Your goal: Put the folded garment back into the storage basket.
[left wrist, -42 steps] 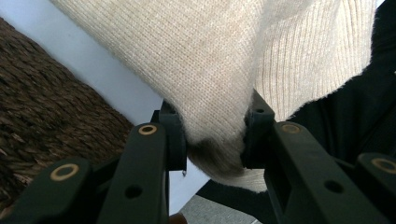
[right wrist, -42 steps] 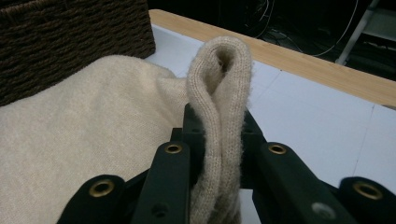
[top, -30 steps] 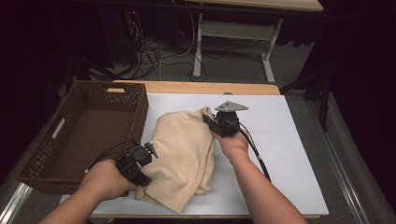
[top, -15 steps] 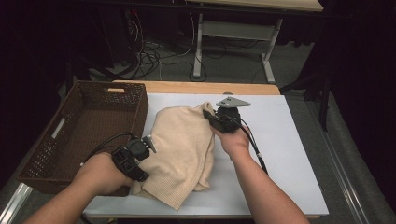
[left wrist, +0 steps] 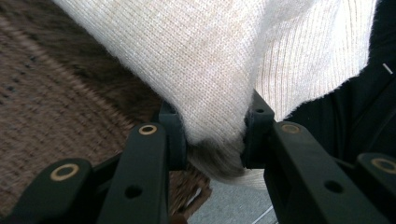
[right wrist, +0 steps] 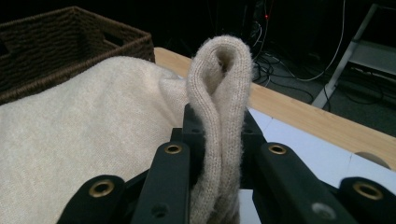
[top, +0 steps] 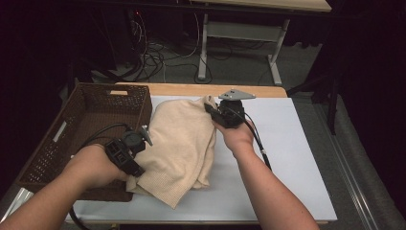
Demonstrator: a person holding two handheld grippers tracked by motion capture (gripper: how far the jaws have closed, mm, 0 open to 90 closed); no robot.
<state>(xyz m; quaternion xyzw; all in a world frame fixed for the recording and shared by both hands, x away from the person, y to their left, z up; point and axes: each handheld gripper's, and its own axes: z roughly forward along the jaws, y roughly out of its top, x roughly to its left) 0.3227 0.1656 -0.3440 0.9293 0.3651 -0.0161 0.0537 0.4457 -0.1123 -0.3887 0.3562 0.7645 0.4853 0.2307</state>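
cream knit sweater (top: 184, 143) is pinched by both grippers' fingers, left (left wrist: 215, 140) and right (right wrist: 219, 154); high view adds wicker basket (top: 67, 139).

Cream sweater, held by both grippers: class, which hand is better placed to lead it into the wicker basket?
Probably left. The left gripper grips the cream sweater right beside the wicker basket; the right gripper holds its far end.

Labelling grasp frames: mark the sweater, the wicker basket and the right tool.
sweater (top: 179, 143), high view, middle of the knit body.
wicker basket (top: 103, 88), high view, far rim.
right tool (right wrist: 218, 140), right gripper view, between its tips, where they clamp the sweater fold.
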